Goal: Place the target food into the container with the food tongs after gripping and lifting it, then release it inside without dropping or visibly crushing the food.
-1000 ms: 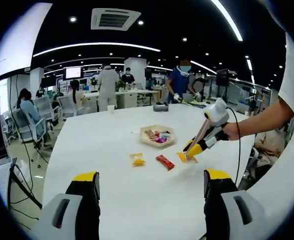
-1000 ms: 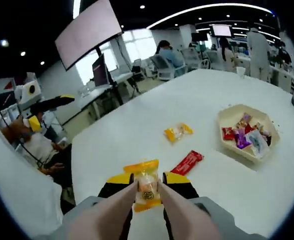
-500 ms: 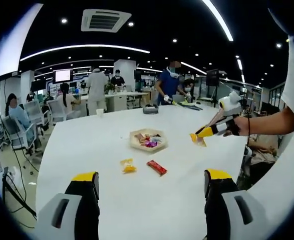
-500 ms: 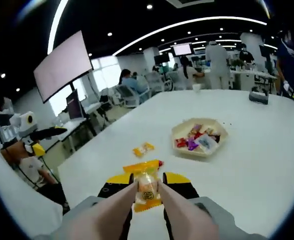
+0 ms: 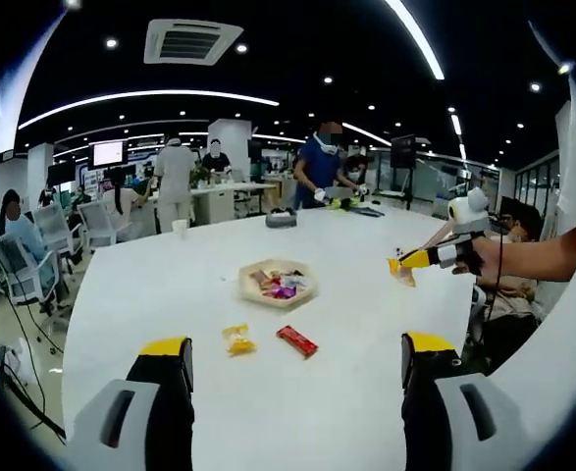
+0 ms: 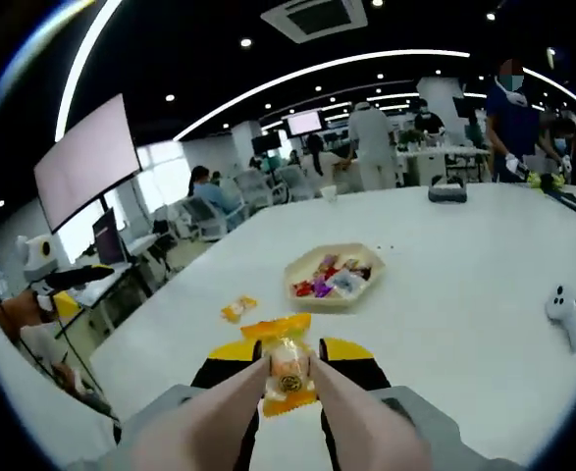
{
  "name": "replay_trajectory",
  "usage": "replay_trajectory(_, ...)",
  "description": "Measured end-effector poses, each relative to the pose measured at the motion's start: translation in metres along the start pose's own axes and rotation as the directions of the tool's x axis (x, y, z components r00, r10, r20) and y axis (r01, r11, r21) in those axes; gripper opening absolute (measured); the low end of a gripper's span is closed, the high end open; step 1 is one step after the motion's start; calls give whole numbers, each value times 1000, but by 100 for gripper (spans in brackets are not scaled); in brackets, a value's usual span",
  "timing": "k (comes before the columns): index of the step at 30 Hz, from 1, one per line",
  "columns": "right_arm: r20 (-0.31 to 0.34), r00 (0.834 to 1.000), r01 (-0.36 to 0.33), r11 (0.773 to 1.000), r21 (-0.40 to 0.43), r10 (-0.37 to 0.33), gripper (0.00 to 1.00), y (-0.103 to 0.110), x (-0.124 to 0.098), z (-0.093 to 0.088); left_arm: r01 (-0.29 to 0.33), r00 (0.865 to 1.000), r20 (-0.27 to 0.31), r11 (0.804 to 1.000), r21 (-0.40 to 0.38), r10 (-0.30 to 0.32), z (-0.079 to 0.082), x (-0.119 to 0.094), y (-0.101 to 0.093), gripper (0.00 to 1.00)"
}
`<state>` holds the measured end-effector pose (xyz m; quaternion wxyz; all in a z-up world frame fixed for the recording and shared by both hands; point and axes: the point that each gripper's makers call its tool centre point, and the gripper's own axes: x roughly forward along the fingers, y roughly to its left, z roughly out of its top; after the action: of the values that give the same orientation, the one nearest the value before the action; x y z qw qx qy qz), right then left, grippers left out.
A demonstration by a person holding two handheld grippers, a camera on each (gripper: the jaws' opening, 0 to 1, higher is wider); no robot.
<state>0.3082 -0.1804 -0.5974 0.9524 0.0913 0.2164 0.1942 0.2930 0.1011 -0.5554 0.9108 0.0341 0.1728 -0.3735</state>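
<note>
Right gripper [image 6: 289,365] has risen off the white table [image 6: 445,294], its tongs carrying the orange-wrapped snack [image 6: 288,366] pinched between the fingertips, now above and short of the beige tray [image 6: 361,282]

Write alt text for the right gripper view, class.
Tongs in the right gripper pinch a yellow-wrapped snack above a white table. Beyond lie a tray of wrapped sweets and another yellow packet.

White table [image 5: 170,294] holds tray [image 5: 278,283], yellow packet [image 5: 236,340], red packet [image 5: 296,340].
</note>
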Motion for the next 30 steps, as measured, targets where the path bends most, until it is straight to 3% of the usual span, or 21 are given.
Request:
replay_trajectory(13, -10, 1000, -14, 998, -69, 13, 22, -1, 12, 19, -16, 1000, -1, 1000, -10, 16, 0, -1, 2, 88)
replay_trajectory(18, 2, 1000, -19, 995, -100, 20, 22, -2, 20, 37, -26, 1000, 1, 999, -18, 26, 2, -2, 2, 88)
replay_trajectory(24, -21, 999, -35, 989, -145, 33, 22, -8, 42, 50, -53, 999, 2, 998, -32, 53, 1, -1, 9, 88)
replay_trajectory(30, -30, 998, -53, 981, -186, 48, 23, -15, 64, 65, -58, 998, -6, 997, -41, 58, 2, 7, -2, 88)
